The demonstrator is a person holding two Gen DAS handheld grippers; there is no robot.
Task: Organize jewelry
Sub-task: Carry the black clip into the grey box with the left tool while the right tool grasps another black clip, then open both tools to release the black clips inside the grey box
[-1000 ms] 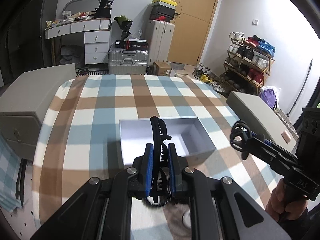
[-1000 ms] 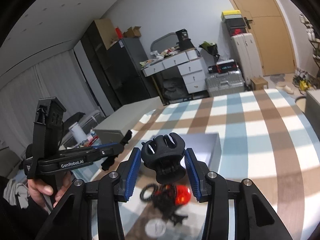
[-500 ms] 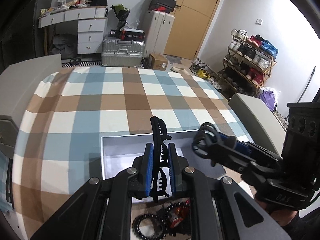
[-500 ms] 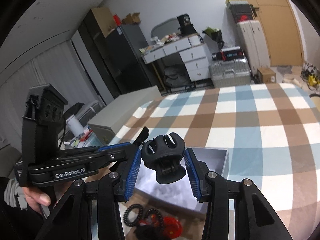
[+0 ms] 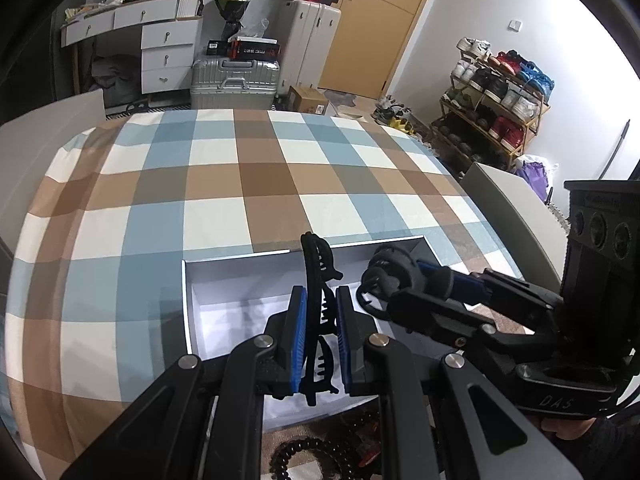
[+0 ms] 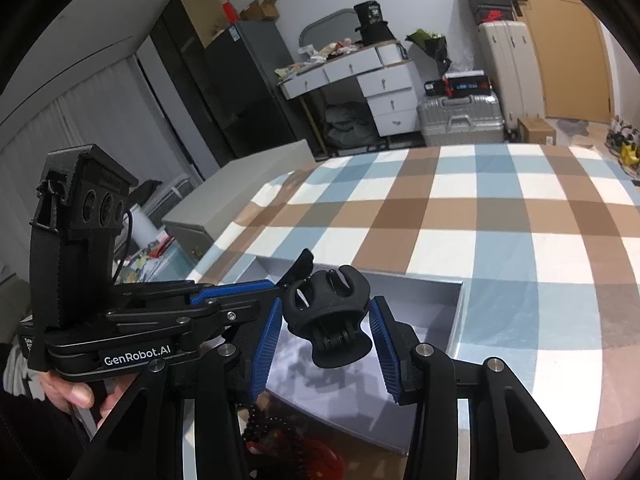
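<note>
Above the open white box on the checked table, the left gripper is clamped on a long black toothed hair clip standing upright. Just right of it, the right gripper pinches a round black claw clip over the same box.

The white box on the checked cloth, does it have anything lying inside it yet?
No, the open white cardboard box shows only a bare white floor; the long black toothed hair clip sits pinched in the left tongs above it.
</note>
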